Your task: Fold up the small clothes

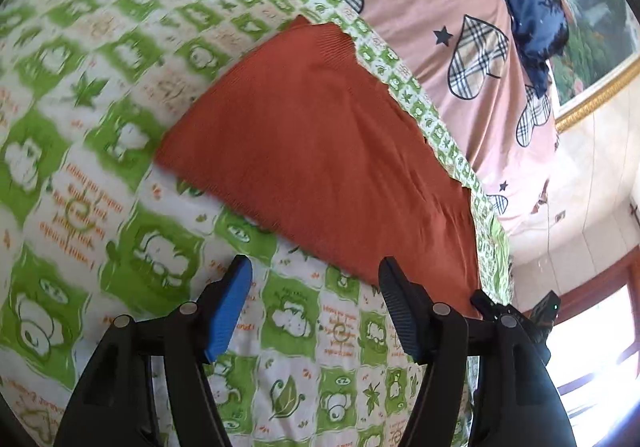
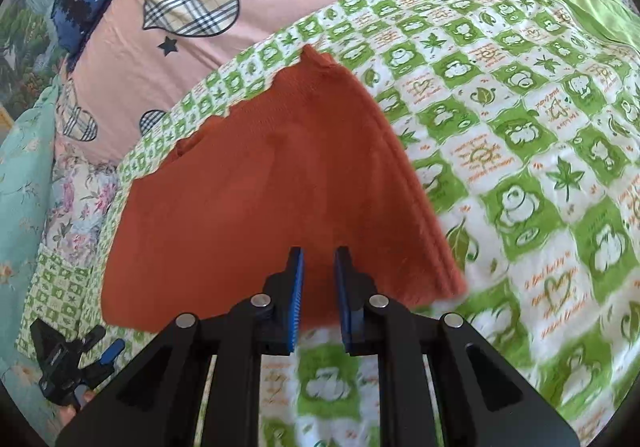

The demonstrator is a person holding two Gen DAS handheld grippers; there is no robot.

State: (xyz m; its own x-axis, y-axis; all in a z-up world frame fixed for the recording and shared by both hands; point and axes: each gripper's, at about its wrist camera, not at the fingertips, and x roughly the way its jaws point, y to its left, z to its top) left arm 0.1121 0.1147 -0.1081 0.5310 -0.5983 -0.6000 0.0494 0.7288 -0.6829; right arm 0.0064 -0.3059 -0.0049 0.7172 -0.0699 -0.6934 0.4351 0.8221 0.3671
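I am holding my left gripper [image 1: 316,279] over the green-and-white patterned blanket [image 1: 120,175], its fingers standing well apart with nothing between them, just short of the near edge of the rust-orange garment [image 1: 320,135]. The garment is lying flat on the blanket in a folded, roughly triangular shape, one edge running along the blanket's border next to the pink sheet with plaid hearts [image 1: 440,7]. I am keeping my right gripper [image 2: 319,267] above the garment's near edge, its blue pads [image 2: 298,287] drawn close with a narrow gap showing between them and no cloth pinched there. In the right wrist view, the left gripper is showing at the lower left, beside the blanket's edge.
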